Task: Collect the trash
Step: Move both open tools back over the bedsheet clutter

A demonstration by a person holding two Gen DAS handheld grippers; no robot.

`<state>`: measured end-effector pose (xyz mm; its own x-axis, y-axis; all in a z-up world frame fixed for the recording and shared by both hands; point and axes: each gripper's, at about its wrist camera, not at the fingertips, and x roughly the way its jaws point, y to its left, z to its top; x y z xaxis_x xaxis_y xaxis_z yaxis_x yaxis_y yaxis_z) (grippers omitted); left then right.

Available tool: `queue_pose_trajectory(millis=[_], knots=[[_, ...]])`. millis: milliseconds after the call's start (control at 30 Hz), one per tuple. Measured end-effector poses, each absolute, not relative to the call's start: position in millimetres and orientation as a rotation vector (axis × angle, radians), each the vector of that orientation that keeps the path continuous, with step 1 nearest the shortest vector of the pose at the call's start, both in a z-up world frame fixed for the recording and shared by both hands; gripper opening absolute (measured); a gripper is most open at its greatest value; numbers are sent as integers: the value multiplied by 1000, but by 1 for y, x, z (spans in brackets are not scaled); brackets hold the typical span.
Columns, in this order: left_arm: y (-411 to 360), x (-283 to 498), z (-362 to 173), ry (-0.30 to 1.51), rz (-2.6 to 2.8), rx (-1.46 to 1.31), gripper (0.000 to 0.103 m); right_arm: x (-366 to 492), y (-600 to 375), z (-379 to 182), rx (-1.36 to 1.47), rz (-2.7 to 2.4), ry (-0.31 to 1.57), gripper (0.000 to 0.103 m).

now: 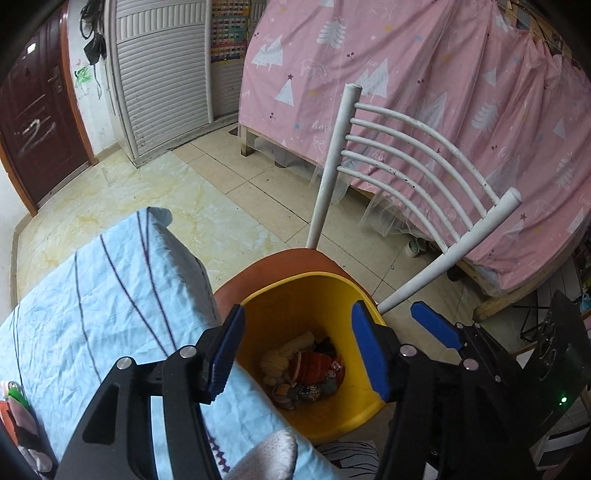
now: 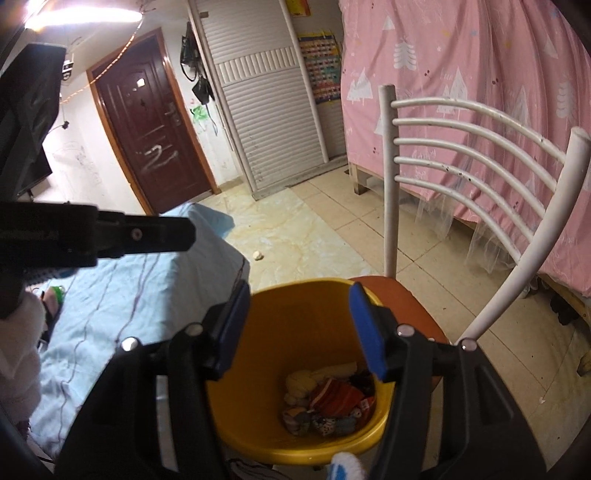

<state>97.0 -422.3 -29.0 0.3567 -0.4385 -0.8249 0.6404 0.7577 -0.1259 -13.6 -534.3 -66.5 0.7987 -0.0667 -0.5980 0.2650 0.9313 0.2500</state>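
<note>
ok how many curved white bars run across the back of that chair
5, stacked one above another between the two white posts of the chair: the top bar sits just under the post tips, the lowest bar hangs above the orange seat.

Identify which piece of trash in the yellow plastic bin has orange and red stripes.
The crumpled wrapper at the middle of the pile in the yellow plastic bin. Pale cream corn-like pieces lie beside it; darker patterned scraps lie in front.

Beige tile floor, dark red door at 10 o'clock, white louvred wardrobe at 12, pink tree-print curtain at 2, white-railed chair centre-right, ceiling light top-left.
</note>
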Motion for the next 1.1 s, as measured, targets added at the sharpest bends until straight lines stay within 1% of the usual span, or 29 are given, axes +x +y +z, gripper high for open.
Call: queue_pose_trajectory(millis=[267, 333, 733, 867, 1000, 1100], knots=[[-376, 93, -9, 947, -673, 185, 54, -15, -511, -46, 298, -147, 603, 56], [-361, 91, -4, 933, -658, 181, 55, -14, -500, -42, 283, -131, 603, 58], [-257, 93, 28, 864, -559, 93, 59, 5, -420, -17, 191, -19, 607, 59], [-218, 96, 33, 842, -505, 77, 60, 12, -391, -12, 162, 23, 613, 60], [-178, 100, 33, 827, -436, 61, 61, 20, -360, -8, 130, 73, 622, 64], [-149, 103, 31, 822, -381, 51, 61, 25, -337, -7, 107, 104, 630, 64]])
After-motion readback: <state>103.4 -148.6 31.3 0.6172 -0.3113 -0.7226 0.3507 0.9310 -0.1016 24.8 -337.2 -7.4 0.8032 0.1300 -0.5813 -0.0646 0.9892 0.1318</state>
